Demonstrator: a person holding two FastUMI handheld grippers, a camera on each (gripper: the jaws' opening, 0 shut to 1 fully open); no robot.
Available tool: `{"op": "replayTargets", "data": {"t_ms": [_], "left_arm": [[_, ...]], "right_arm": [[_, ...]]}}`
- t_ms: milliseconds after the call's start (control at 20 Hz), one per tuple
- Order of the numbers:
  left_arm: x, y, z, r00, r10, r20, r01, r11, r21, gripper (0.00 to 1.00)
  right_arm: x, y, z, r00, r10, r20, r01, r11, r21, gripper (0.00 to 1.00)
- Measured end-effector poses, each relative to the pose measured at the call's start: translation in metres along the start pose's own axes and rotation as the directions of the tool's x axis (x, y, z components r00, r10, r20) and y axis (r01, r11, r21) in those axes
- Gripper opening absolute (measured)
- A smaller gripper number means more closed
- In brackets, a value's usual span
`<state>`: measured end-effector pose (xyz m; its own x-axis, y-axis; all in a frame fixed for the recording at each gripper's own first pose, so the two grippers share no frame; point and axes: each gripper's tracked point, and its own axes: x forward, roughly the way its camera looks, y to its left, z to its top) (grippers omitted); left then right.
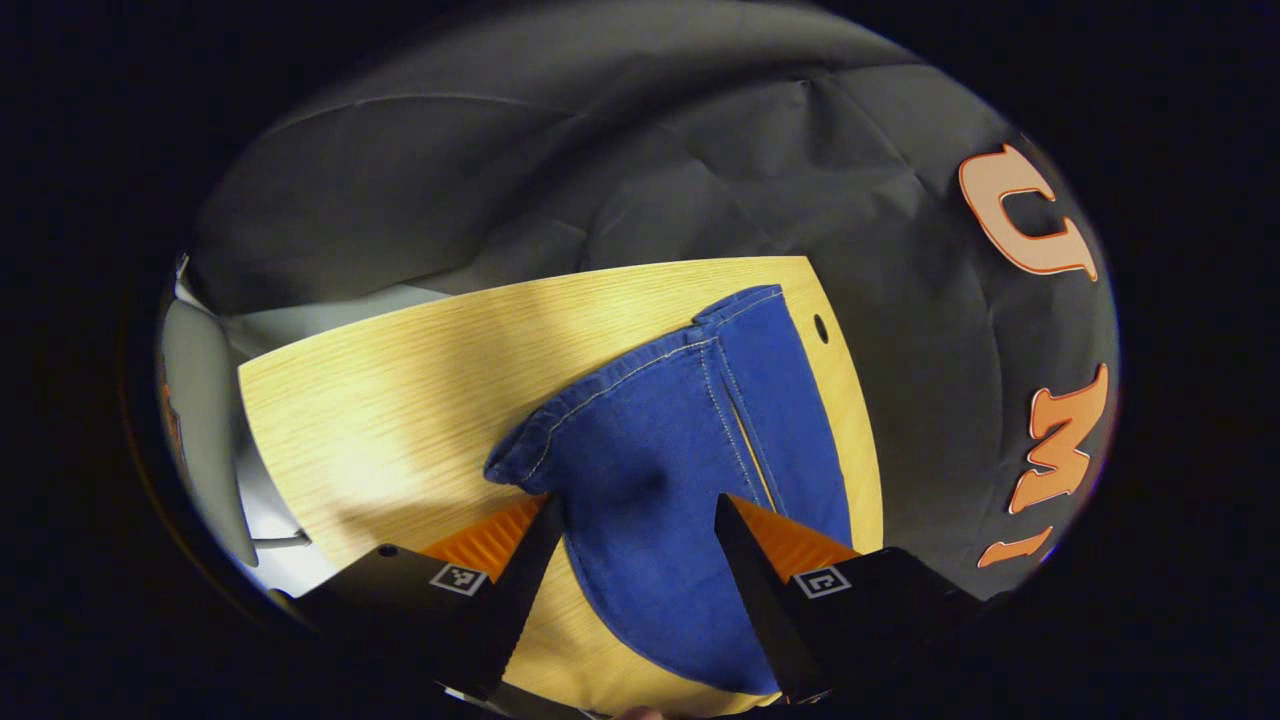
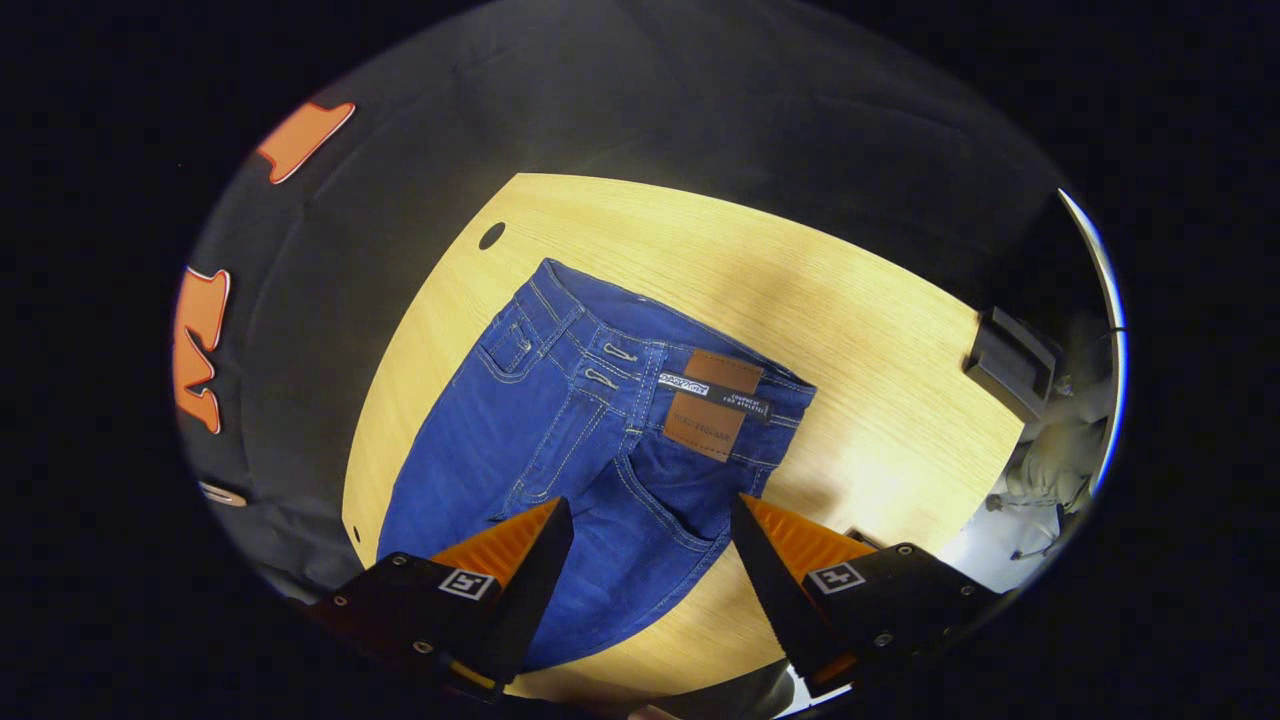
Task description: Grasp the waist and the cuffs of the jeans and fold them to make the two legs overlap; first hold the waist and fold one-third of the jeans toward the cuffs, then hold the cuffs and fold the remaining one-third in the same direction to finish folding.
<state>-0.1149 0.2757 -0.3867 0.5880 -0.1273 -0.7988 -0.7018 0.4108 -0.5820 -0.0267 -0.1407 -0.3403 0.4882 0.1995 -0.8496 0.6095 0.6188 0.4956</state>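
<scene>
Lying flat on the pale wooden desk (image 2: 880, 330), the jeans (image 2: 600, 420) are already folded lengthwise, one leg on top of the other. In the right gripper view the waist (image 2: 660, 345) is at the far end, with a brown patch (image 2: 712, 402) on the waistband, belt loops and a back pocket facing up. The fabric runs from there toward the near left. A small round hole (image 2: 491, 236) in the desk sits just beyond the far left corner of the waist.

The right claw (image 2: 650, 545) hangs above the seat of the jeans with its jaws wide apart and nothing between them; blue denim shows through the gap, and neither finger presses on it.

In the left gripper view the leg end of the jeans (image 1: 680, 440) is spread over the right part of the desk (image 1: 380, 400), the cuffs (image 1: 740, 305) at the far end near another small hole (image 1: 821, 328) by the desk edge. A stitched hem curves along the left side of the cloth. The left claw (image 1: 638, 540) is also wide and holds nothing, poised over the denim with the fabric visible between its fingers. Whether its tips touch the cloth, I cannot tell.
</scene>
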Motion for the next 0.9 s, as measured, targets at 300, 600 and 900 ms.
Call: {"op": "replayTargets", "data": {"t_ms": [300,600,900], "left_arm": [[0.013,0.014,0.005,1.000,0.016,0.019,-0.015,0.999,-0.051,0.43],[0.012,0.010,0.005,0.999,-0.001,0.048,0.004,0.998,-0.064,0.06],[0.015,-0.003,0.006,0.998,-0.027,0.048,0.029,0.999,-0.042,0.06]], "right_arm": [[0.004,-0.006,-0.005,1.000,0.003,-0.014,-0.002,0.999,0.038,0.98],[0.006,-0.040,0.006,1.000,-0.015,0.023,0.012,0.994,0.106,0.98],[0.036,-0.019,0.006,0.991,0.131,0.025,-0.134,0.965,0.225,0.93]]}}
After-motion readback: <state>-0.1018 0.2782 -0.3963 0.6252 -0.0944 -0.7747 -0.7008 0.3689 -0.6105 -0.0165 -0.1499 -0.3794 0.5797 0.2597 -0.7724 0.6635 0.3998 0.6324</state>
